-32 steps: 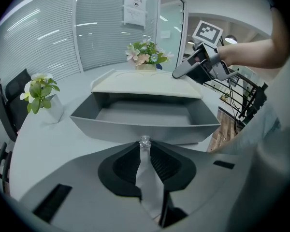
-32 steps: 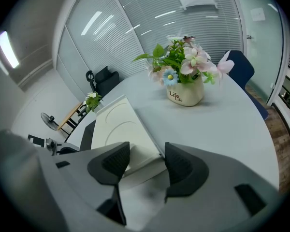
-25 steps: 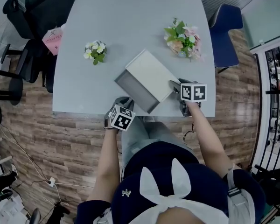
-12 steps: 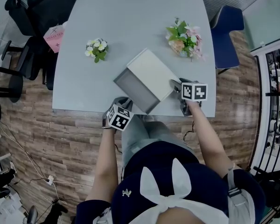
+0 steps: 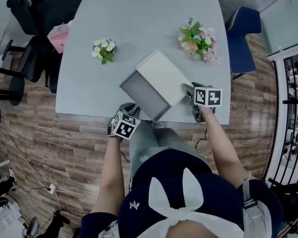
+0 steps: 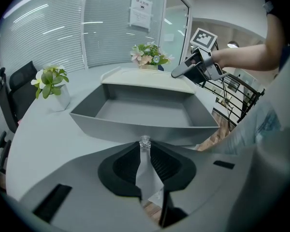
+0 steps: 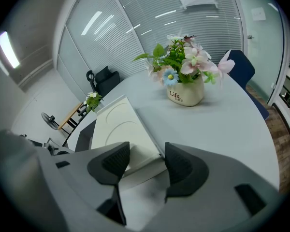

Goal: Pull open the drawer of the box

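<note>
Grey against white: pinching the clear knob (image 6: 144, 140) of the extended drawer (image 5: 140, 94) in the left gripper (image 6: 144, 148), straddling a corner of the box (image 5: 162, 75) with the right gripper (image 7: 147, 159), jaws apart, by the table's (image 5: 139, 24) front edge. Risking hauling the drawer clean out, over that edge.

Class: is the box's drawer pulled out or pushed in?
Pulled out: the grey drawer juts from the white box, its empty inside fully exposed.

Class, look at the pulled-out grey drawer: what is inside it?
The drawer shows only a bare grey floor; nothing lies in it. Its rear end, under the white box, is covered.
</note>
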Demonstrator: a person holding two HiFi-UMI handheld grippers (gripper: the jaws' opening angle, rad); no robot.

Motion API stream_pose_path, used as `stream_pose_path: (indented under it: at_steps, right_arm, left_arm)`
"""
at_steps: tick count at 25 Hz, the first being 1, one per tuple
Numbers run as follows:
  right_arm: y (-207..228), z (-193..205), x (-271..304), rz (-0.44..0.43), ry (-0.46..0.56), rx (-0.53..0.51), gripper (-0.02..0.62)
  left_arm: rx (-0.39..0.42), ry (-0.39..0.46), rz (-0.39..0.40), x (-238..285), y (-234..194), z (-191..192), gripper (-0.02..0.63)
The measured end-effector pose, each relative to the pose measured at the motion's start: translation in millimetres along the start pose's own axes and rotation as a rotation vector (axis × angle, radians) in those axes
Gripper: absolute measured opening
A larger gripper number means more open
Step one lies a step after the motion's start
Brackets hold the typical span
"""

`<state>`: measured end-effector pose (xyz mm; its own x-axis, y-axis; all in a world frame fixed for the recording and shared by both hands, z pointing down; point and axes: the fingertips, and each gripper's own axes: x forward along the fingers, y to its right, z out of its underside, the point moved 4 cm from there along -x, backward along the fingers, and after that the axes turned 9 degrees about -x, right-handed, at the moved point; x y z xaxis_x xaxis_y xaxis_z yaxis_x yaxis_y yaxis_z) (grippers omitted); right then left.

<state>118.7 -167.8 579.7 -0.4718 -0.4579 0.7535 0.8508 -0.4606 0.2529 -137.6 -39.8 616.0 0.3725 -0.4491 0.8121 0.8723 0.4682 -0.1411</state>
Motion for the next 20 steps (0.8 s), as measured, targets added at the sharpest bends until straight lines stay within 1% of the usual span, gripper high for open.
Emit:
stream_pose_path:
  at_steps: [3,7,12,16,20]
  right_arm:
    - [-0.6,0.0,-0.1,-0.001,-0.001,0.0,0.232]
    - [0.4,-0.2,1.0,-0.003,-0.001,-0.003,0.232]
    - [0.6,0.6,2.0,-0.004,0.002,-0.004,0.232]
    - [1.0,0.6,1.4,-0.001,0.011,-0.003,0.232]
    - [0.4,0.9,1.0,-0.004,0.02,-0.006,0.232]
  left_arm:
    - [-0.003,-0.013,-0.002,-2.3,-2.3,9.5,0.078]
    - [-0.047,0.015,0.003,-4.5,-2.5,14.3,0.078]
    - [-0.029,0.009,-0.02,-2.7,-2.1,16.4,0.078]
    - [0.0,0.008,-0.066,3.1,-1.6,17.1,0.078]
    - [-0.036,0.031,-0.072,3.5,-1.7,18.6,0.08]
